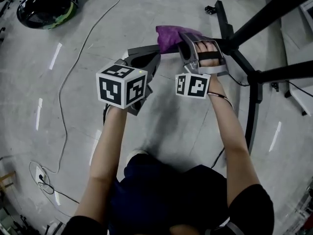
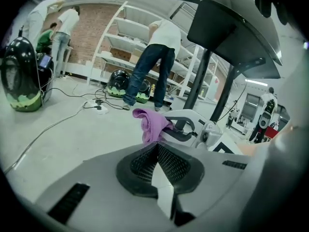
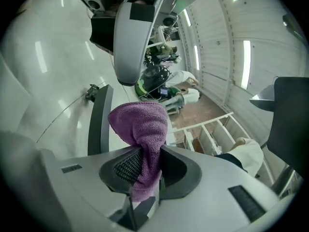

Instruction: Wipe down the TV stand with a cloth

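Over the stand [image 1: 254, 102] base, a purple cloth [image 1: 170, 36] is held bunched by the right gripper [image 1: 185, 43], its 2 jaws clamped on a narrow fold. The left gripper [image 1: 139, 58] is carried just beside it, jaws pressed together on nothing. Whether the cloth touches the leg cannot be told. With only 1 fold pinched, the cloth could be dragged free by hard wiping, and the close grippers could be knocked together.

The purple terry cloth [image 1: 168, 37] sits between the fingers of the right gripper [image 1: 188, 40], next to a leg of the black metal TV stand [image 1: 254, 97]. The left gripper [image 1: 144, 58] is just beside it, on its left. The stand's legs spread to the right across the grey concrete floor [image 1: 98, 28].
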Motion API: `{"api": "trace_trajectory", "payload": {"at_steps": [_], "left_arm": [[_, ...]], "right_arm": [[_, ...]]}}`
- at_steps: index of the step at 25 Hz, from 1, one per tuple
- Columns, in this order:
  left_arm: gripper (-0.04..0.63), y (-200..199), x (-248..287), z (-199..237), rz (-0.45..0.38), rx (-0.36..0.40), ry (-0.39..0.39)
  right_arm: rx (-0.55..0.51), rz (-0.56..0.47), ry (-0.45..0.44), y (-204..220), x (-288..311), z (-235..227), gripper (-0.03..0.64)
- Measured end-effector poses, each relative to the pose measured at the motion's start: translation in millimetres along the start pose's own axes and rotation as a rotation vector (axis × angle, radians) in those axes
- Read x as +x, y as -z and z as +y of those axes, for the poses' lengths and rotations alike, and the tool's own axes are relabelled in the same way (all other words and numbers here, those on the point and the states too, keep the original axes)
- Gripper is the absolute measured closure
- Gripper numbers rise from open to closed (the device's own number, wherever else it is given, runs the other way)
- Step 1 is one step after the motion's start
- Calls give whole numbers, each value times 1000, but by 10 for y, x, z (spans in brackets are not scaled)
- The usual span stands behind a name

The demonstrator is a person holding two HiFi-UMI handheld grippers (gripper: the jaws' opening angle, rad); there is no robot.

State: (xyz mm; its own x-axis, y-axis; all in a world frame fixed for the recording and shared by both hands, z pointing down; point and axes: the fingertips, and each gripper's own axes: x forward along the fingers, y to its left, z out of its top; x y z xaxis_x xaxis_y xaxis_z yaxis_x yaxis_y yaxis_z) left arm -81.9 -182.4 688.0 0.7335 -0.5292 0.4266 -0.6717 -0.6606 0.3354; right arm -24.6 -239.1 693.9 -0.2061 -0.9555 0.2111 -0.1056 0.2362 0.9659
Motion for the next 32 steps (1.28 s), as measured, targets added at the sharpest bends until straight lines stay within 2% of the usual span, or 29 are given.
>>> {"api": "trace_trajectory", "payload": {"at_steps": [11, 16, 20, 24, 32], "left_arm": [[588, 376, -517, 733, -4, -100, -167], [588, 513, -681, 920, 10, -122, -220], [588, 595, -731, 930, 20, -134, -225], [588, 622, -735, 934, 19, -141, -222], [588, 666, -687, 909, 30, -140, -212]], "right_arm": [[-46, -118, -83, -782, 278, 376, 511], [-123, -160, -140, -1130, 342, 585, 511], [-174, -183, -204, -1276, 330, 797, 511], [-224, -158, -224, -1286, 399, 925, 511], [-206, -156, -256, -1274, 404, 972, 511]]}}
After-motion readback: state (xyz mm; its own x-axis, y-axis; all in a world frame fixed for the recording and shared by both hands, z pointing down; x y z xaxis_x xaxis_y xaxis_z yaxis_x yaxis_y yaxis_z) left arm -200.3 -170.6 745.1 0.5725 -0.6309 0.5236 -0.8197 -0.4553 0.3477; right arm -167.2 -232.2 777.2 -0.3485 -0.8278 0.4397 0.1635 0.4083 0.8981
